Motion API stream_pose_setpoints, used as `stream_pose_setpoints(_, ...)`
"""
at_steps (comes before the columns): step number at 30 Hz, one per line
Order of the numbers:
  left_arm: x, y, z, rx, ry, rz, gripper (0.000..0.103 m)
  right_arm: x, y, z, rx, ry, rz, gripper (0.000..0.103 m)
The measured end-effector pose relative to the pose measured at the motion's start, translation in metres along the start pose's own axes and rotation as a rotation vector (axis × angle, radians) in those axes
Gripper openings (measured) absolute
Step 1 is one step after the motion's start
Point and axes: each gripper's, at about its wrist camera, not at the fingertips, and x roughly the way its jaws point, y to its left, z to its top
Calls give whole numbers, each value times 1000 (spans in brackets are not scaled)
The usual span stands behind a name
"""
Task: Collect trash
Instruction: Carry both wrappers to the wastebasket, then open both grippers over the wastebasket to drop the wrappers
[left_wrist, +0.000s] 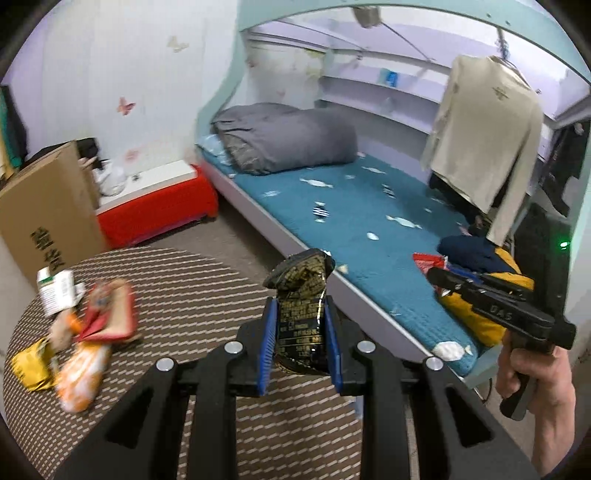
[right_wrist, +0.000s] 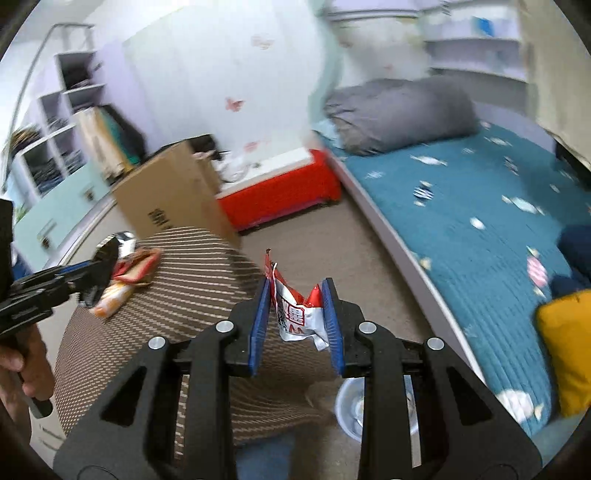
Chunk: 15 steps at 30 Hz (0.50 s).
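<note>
Both grippers are loaded. My left gripper (left_wrist: 301, 325) has its fingers (left_wrist: 269, 343) pinching a black wrapper (left_wrist: 301, 317), which stands upright between the pads, its long axis running along the fingers and its crumpled top poking out past the tips. My right gripper (right_wrist: 297, 317) has its fingers (right_wrist: 258, 328) clamped on a red-and-white wrapper (right_wrist: 299, 314), likewise upright, with a torn corner rising above the tips.

More trash is uncollected: a pile (left_wrist: 85, 332) of red, orange and yellow packets (blurred, so I cannot count them) lies on the round striped table (left_wrist: 207, 295), to the left of the left gripper and near the table's far-left edge. A cardboard box (left_wrist: 48, 210) stands just behind that pile.

The relation that matters: in the right wrist view a pale round bin (right_wrist: 354, 410) sits on the floor below and slightly right of the right fingers, partly hidden behind the gripper body and beside the bed (right_wrist: 480, 229). I judge the right gripper the nearer of the two to it; the left sits over the table's edge, further off.

My reading is that the next step is a drop into the bin, right first. Risk: light foil may cling to a pad or drift wide of the rim on release.
</note>
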Motion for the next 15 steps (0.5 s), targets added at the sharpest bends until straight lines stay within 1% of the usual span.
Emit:
stream_pose_setpoints(4,32,-33,1,16,52,-41,24,11,-49,-17,107,55,-57,28)
stream_pose_setpoints(6,51,-46,-2,18,90,-58,24,22,-64,-28,143,87,-75,28)
stream_pose_setpoints(10,80,-72,-12,47,151,-74,24,48,-91,-53,222,157,-69,28)
stream_pose_setpoints(14,110,-93,-22,83,212,-70,24,71,-115,-72,291,204,-57,32)
stream_pose_setpoints(15,120,-99,-26,92,235,-68,24,76,-121,-76,313,218,-53,45)
